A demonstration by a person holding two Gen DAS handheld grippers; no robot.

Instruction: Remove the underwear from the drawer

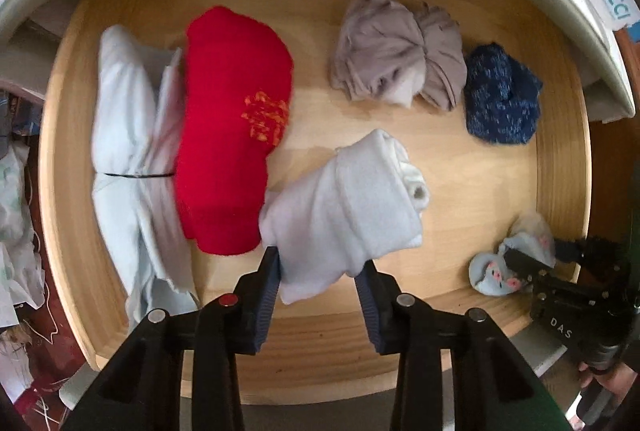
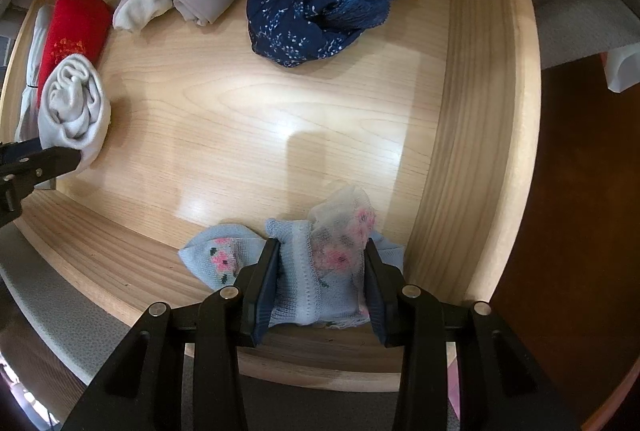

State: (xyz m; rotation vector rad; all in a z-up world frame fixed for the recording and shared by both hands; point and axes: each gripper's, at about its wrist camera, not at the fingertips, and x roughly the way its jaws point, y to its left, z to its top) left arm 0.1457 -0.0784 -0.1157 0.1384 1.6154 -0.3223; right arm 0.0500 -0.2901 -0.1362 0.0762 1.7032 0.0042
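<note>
Underwear on the pale wooden drawer floor [image 2: 240,111]: white roll [image 1: 344,207] between left fingers [image 1: 269,283], floral piece [image 2: 324,271] between right fingers [image 2: 266,279].

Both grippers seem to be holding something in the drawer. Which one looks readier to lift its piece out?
Probably the right gripper: it clamps the floral piece at the drawer's front wall, nothing beside it. The left gripper grips only the end of the white roll, close beside the red bundle.
</note>
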